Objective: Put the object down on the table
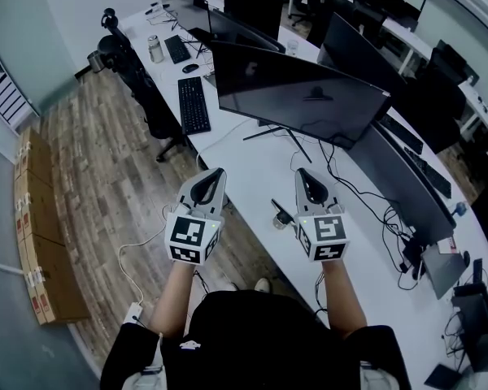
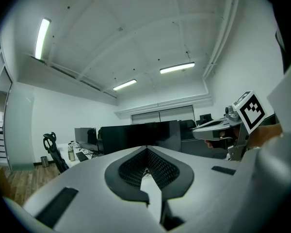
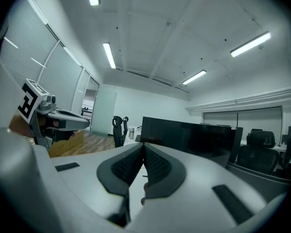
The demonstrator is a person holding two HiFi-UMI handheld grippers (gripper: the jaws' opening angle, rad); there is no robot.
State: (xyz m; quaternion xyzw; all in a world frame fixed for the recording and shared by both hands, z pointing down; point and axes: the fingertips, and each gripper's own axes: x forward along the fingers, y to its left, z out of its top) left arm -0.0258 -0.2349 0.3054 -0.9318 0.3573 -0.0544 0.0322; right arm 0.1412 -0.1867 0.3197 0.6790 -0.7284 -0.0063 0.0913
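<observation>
The left tongs [image 2: 146, 152] are closed tip to tip, nothing gripped; the right tongs [image 3: 142, 147] are likewise pressed together and empty. Both are held side by side over the table [image 1: 256, 177] edge, pointing at the monitor [image 1: 297, 96] beyond. A small dark item [image 1: 281, 215] lies on the table just left of the right tongs: judged to be the object, already down, hence the empty grip.

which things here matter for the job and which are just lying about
Job: left gripper, right gripper (shut, empty); white table; maybe the small black object on it.
Lying about: large black monitor, black keyboard, black office chair, brown cardboard boxes.
</observation>
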